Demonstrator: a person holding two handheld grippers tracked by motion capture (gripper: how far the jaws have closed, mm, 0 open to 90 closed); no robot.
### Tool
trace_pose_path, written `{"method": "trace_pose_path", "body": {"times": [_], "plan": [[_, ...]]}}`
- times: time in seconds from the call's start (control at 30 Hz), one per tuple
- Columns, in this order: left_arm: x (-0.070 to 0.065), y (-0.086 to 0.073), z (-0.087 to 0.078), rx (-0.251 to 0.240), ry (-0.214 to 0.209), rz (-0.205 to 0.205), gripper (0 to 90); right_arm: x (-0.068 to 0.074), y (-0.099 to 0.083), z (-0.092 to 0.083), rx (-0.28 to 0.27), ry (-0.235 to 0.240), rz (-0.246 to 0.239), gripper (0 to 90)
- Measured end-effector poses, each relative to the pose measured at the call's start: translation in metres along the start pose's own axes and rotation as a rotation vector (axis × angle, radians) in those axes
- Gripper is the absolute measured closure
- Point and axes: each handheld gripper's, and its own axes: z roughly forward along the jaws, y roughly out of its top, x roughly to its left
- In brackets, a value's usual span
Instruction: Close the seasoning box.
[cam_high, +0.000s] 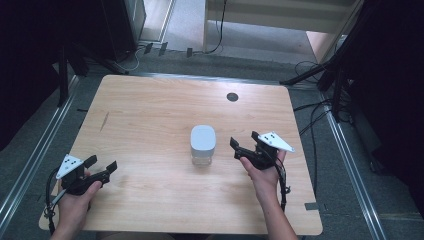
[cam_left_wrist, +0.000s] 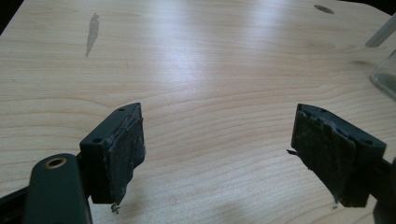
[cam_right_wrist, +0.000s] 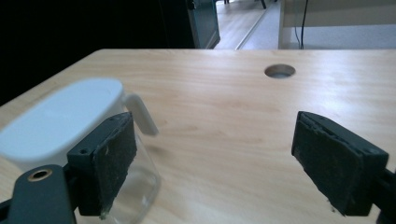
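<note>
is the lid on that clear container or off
On. The white lid caps the clear container, which stands upright mid-table; the right gripper view shows it seated flat on the glass body. Whether it is latched, cannot tell.

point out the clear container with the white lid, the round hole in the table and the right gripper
container (cam_high: 203, 145): high view, white lid
hole (cam_right_wrist: 279, 71): right gripper view, its opening
right gripper (cam_high: 244, 140): high view, between its open jaws

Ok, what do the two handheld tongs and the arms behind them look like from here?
Both are black two-jaw tools. The left tongs and right tongs each carry a grey three-cornered plate on top, dotted with small dark holes. Dark, worn pads with frayed edges line the jaws, and a brass-coloured ring sits near each left jaw's base. A black cable trails from each. The forearms are bare, no sleeves showing.
</note>
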Motion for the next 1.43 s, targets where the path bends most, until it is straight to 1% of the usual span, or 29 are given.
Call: {"method": "trace_pose_path", "body": {"times": [0.07, 0.13, 0.17, 0.23, 0.27, 0.3, 0.33, 0.37, 0.4, 0.47, 0.5, 0.63, 0.7, 0.73, 0.77, 0.83, 0.9, 0.93, 0.97, 1.03, 1.13, 1.27, 1.33, 1.43], "plan": [[0.000, 0.000, 0.000, 0.000, 0.000, -0.002, 17.1, -0.006, -0.008, -0.008, 0.003, -0.005, -0.006, 14.3], [0.000, 0.000, 0.000, -0.001, 0.003, -0.003, 17.1, -0.015, -0.018, -0.019, 0.013, -0.019, 0.014, 14.3], [0.000, 0.000, 0.000, -0.001, 0.002, -0.004, 17.1, -0.015, -0.018, -0.019, 0.013, -0.019, 0.014, 14.3], [0.000, 0.000, 0.000, -0.003, 0.001, -0.005, 17.1, -0.023, -0.026, -0.027, 0.020, -0.037, 0.021, 14.4], [0.000, 0.000, 0.000, -0.003, 0.002, -0.005, 17.1, -0.030, -0.033, -0.035, 0.028, -0.047, 0.027, 14.4], [0.000, 0.000, 0.000, -0.003, 0.002, -0.005, 17.1, -0.030, -0.033, -0.035, 0.028, -0.047, 0.027, 14.4], [0.000, 0.000, 0.000, -0.004, 0.002, -0.005, 17.1, -0.037, -0.041, -0.043, 0.035, -0.060, 0.041, 14.5], [0.000, 0.000, 0.000, -0.004, 0.002, -0.005, 17.1, -0.037, -0.041, -0.043, 0.035, -0.060, 0.041, 14.5], [0.000, 0.000, 0.000, -0.004, 0.003, -0.006, 17.1, -0.045, -0.049, -0.052, 0.046, -0.077, 0.059, 14.7], [0.000, 0.000, 0.000, -0.004, 0.004, -0.004, 17.1, -0.048, -0.051, -0.055, 0.047, -0.081, 0.067, 14.7], [0.000, 0.000, 0.000, -0.004, 0.003, -0.005, 17.1, -0.051, -0.053, -0.059, 0.051, -0.089, 0.073, 14.7], [0.000, 0.000, 0.000, -0.007, 0.002, -0.007, 17.1, -0.061, -0.063, -0.078, 0.056, -0.114, 0.065, 14.7], [0.000, 0.000, 0.000, -0.006, 0.004, -0.007, 17.1, -0.066, -0.069, -0.089, 0.065, -0.127, 0.071, 14.9], [0.000, 0.000, 0.000, -0.007, 0.003, -0.007, 17.1, -0.072, -0.074, -0.099, 0.067, -0.138, 0.075, 14.9], [0.000, 0.000, 0.000, -0.006, 0.003, -0.004, 17.1, -0.072, -0.074, -0.099, 0.067, -0.138, 0.075, 14.9], [0.000, 0.000, 0.000, -0.004, 0.004, -0.005, 17.1, -0.077, -0.078, -0.108, 0.073, -0.159, 0.069, 15.0], [0.000, 0.000, 0.000, -0.006, 0.003, -0.004, 17.1, -0.082, -0.082, -0.117, 0.077, -0.174, 0.074, 15.1], [0.000, 0.000, 0.000, -0.006, 0.003, -0.003, 17.1, -0.085, -0.084, -0.121, 0.078, -0.191, 0.068, 15.3], [0.000, 0.000, 0.000, -0.003, 0.006, -0.003, 17.1, -0.087, -0.086, -0.124, 0.079, -0.203, 0.071, 15.4], [0.000, 0.000, 0.000, -0.004, 0.012, -0.002, 17.1, -0.091, -0.089, -0.129, 0.076, -0.209, 0.079, 15.6], [0.000, 0.000, 0.001, -0.004, 0.013, 0.001, 17.1, -0.091, -0.092, -0.128, 0.077, -0.213, 0.089, 15.6], [0.000, 0.000, 0.001, -0.004, 0.011, 0.001, 17.1, -0.087, -0.092, -0.122, 0.092, -0.234, 0.051, 15.8], [0.000, 0.001, 0.001, -0.002, 0.011, 0.003, 17.1, -0.087, -0.092, -0.121, 0.094, -0.234, 0.048, 15.8], [0.000, 0.001, 0.002, 0.002, 0.013, 0.001, 17.1, -0.088, -0.092, -0.121, 0.093, -0.239, 0.058, 15.7]]}}
